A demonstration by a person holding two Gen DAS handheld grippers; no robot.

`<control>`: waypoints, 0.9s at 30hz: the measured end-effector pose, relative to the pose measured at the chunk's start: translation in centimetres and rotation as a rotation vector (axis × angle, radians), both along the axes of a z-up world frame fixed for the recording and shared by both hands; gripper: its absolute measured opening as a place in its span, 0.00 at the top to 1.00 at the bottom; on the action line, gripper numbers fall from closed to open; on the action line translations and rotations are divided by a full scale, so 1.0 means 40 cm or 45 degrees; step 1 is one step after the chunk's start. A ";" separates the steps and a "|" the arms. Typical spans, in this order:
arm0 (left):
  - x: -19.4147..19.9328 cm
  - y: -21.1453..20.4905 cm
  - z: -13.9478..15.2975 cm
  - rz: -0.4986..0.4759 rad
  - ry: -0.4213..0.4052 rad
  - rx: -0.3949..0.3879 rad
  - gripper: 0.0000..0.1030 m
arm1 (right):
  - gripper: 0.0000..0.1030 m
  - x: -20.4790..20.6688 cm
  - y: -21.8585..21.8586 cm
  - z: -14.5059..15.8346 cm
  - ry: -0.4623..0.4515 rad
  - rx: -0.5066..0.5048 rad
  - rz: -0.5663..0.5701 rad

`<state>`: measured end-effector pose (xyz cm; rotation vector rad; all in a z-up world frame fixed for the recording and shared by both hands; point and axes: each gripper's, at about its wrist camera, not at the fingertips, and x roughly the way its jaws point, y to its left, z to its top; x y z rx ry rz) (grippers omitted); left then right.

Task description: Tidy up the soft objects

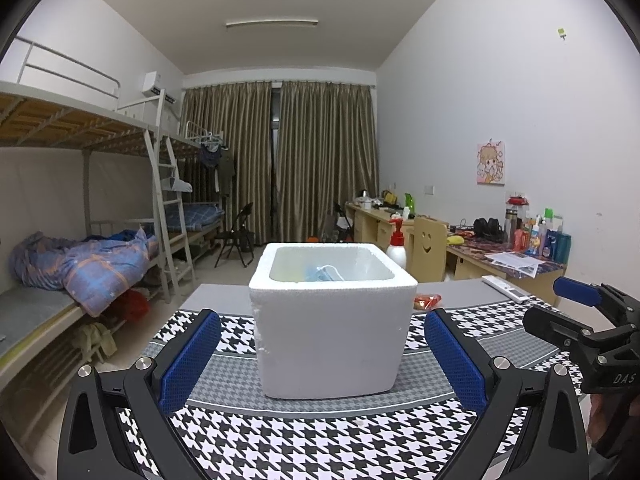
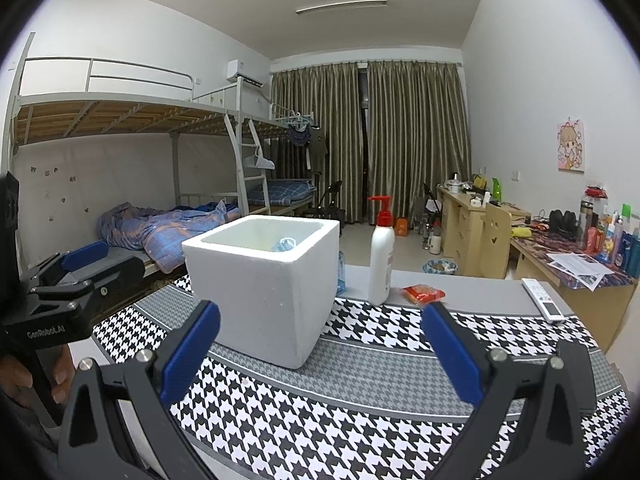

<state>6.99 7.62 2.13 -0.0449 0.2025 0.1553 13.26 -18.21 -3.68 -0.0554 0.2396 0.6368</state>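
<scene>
"GenRobot.AI" on left gripper (image 2: 48, 280); "DAS" on right gripper (image 1: 588, 320).

Box (image 1: 332, 320): matt, grainy white foam; tablecloth (image 1: 320, 440): woven houndstooth cloth; bottle (image 2: 381, 256): smooth glossy plastic; pads (image 1: 190, 360): textured blue rubber.

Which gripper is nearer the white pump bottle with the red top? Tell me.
Right. The right gripper has the white pump bottle in open view just ahead, slightly right. From the left gripper, the white foam box stands between, hiding most of the bottle.
</scene>
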 end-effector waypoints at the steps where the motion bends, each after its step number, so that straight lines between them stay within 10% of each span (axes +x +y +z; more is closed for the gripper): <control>1: 0.001 0.001 -0.002 0.001 0.002 0.004 0.01 | 0.01 -0.001 -0.002 -0.002 0.002 0.002 0.002; 27: 0.017 -0.001 -0.031 0.001 0.041 0.008 0.01 | 0.01 0.027 0.001 -0.028 0.036 -0.009 -0.020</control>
